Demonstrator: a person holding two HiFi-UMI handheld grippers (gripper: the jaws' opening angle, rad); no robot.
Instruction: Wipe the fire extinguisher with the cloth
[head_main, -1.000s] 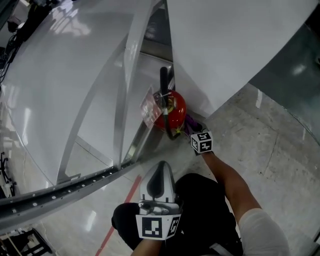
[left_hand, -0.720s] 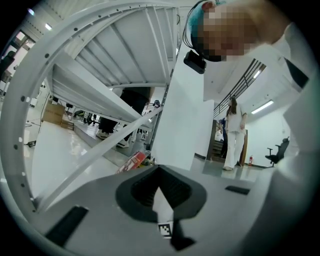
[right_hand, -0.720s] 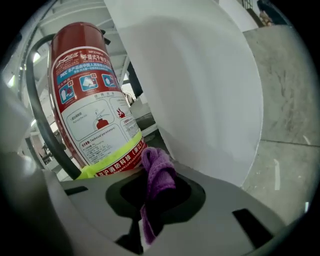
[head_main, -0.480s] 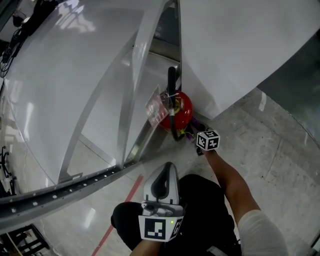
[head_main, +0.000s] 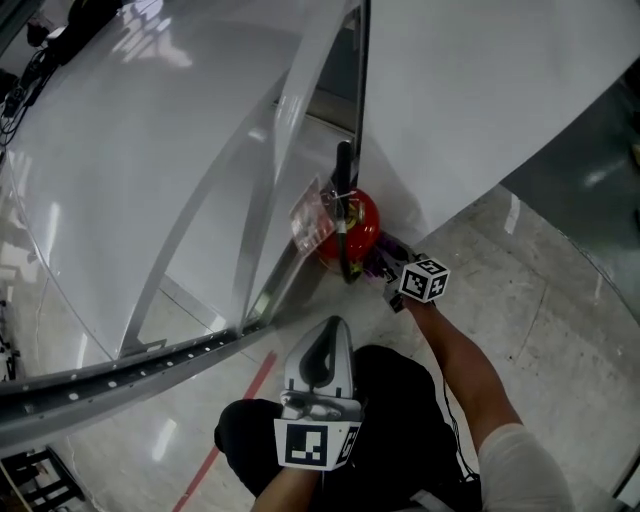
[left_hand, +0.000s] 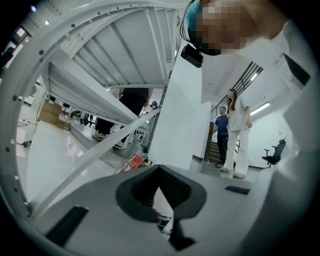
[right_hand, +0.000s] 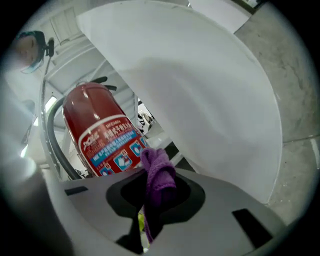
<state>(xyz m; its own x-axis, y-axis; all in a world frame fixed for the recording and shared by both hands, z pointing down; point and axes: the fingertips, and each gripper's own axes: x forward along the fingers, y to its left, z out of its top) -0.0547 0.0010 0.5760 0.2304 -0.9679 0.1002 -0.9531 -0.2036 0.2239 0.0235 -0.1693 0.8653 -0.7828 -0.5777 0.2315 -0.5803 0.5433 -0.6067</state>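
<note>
A red fire extinguisher (head_main: 350, 225) with a black handle and hose stands on the floor against a white panel. A paper tag (head_main: 312, 215) hangs from its neck. My right gripper (head_main: 390, 268) sits just to its right, low down, shut on a purple cloth (head_main: 379, 260). In the right gripper view the cloth (right_hand: 159, 172) sticks up between the jaws, right at the lower edge of the extinguisher's (right_hand: 97, 125) blue-and-white label. Whether it touches is unclear. My left gripper (head_main: 321, 350) is held back near my body, shut and holding nothing (left_hand: 167, 220).
A slanted white metal frame (head_main: 250, 200) with a perforated rail (head_main: 150, 365) runs to the left of the extinguisher. A big curved white panel (head_main: 470, 90) overhangs on the right. A red floor line (head_main: 230, 420) lies below. Two people (left_hand: 230, 132) stand far off.
My right gripper with the cloth has shifted a little to the right, away from the extinguisher's body. The left gripper has stayed near my body.
</note>
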